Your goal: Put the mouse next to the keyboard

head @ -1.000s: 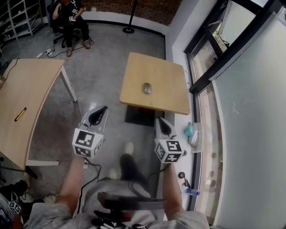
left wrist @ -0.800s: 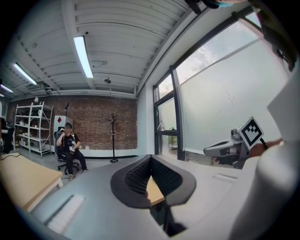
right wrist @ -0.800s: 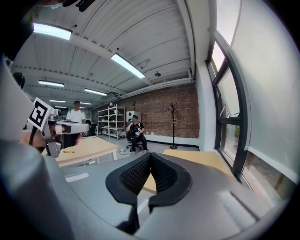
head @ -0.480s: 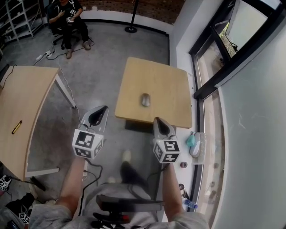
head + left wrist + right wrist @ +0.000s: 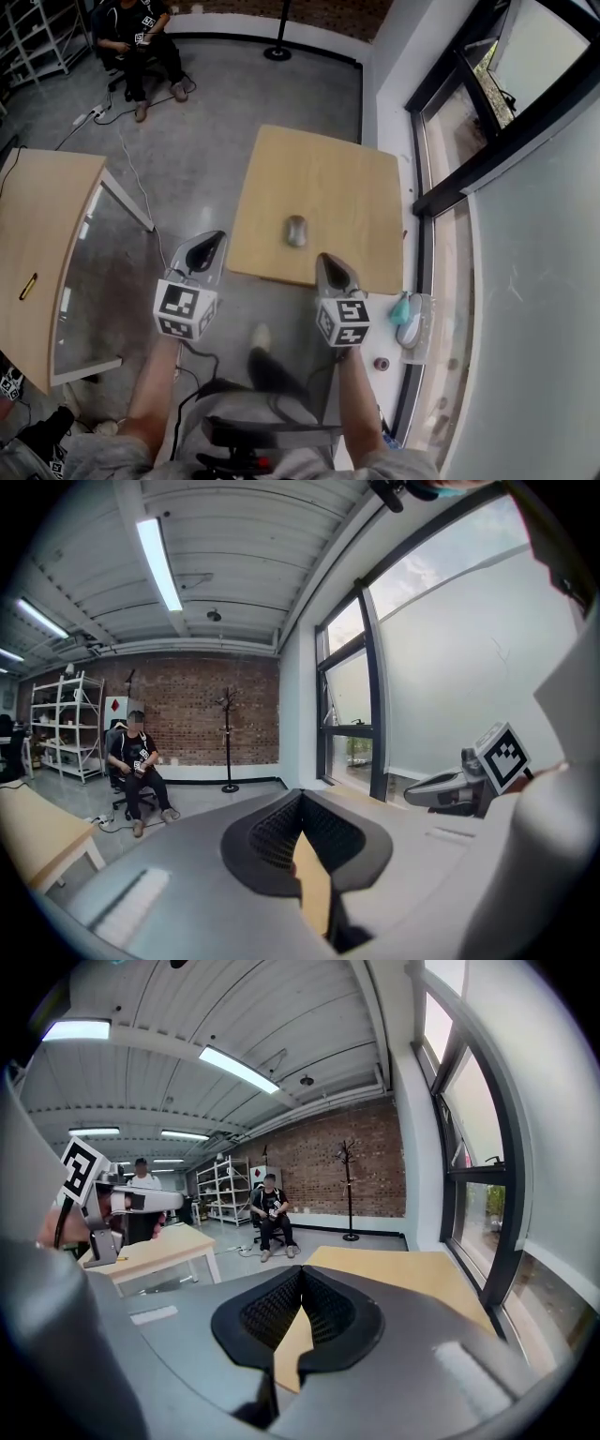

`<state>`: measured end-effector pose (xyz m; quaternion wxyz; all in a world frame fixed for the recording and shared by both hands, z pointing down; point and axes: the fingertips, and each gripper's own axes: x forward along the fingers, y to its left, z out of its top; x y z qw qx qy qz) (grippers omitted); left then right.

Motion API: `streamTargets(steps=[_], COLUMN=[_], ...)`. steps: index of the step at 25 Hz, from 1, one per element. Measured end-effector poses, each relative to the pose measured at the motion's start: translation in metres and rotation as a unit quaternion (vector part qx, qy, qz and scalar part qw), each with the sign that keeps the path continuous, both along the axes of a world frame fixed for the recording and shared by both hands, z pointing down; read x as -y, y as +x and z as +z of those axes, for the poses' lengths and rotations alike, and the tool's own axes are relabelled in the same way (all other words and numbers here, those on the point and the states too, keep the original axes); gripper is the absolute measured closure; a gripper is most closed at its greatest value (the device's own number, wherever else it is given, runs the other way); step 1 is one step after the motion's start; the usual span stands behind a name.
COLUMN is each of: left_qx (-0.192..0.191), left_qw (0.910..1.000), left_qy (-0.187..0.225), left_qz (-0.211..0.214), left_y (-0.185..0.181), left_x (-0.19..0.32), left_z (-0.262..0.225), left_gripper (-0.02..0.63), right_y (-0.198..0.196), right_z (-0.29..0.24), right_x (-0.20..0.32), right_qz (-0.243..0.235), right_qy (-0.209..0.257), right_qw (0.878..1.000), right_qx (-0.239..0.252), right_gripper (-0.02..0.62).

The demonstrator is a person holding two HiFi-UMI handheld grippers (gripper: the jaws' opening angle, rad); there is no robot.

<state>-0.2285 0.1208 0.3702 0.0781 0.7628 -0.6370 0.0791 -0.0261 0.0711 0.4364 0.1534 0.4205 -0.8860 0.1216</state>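
A grey mouse (image 5: 296,230) lies on a small square wooden table (image 5: 347,178), near its front edge. No keyboard shows in any view. In the head view my left gripper (image 5: 210,242) hangs over the floor, left of the table's front corner, shut and holding nothing. My right gripper (image 5: 328,262) is shut and holds nothing, its tip at the table's front edge, right of the mouse. The right gripper view looks over shut jaws (image 5: 301,1274) onto the tabletop (image 5: 403,1274); the mouse is hidden there. The left gripper view shows shut jaws (image 5: 300,799).
A larger wooden table (image 5: 37,234) stands at the left with a yellow pen (image 5: 27,286) on it. A person sits on a chair (image 5: 136,37) at the back. A window wall (image 5: 450,178) runs along the right, with a teal thing (image 5: 402,307) on its sill.
The small table and mouse have come nearer and lower in the head view. Both grippers stay shut, and the right one's tip now reaches the table's front edge.
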Motion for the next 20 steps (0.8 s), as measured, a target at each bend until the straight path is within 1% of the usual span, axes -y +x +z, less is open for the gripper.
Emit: streamTargets(steps=[5,11,14,18,20], left_qx=[0.006,0.013,0.01,0.022,0.022], left_qw=[0.9999,0.9997,0.9996,0.9992,0.999], left_qy=[-0.009,-0.02,-0.023,-0.028,-0.031], left_qz=[-0.008,0.003,0.01,0.02,0.023], left_y=[0.004,0.011,0.008,0.002,-0.002], left_x=[0.03,0.054,0.068,0.091,0.101], left_z=[0.011,0.026,0.033,0.048,0.059], left_gripper=[0.607,0.607,0.607,0.607,0.607], right_y=[0.003,0.003,0.0,-0.006,-0.01], right_z=[0.018,0.039,0.05,0.067,0.082], right_x=[0.031,0.054,0.067,0.083,0.089], right_qz=[-0.002,-0.005,-0.002,0.0,0.0], right_qy=[-0.014,-0.028,-0.032,-0.037,-0.042], right_qw=[1.0,1.0,0.999,0.999,0.998], right_qx=[-0.003,-0.012,-0.018,-0.03,-0.041], right_gripper=[0.58,0.58,0.58,0.578,0.578])
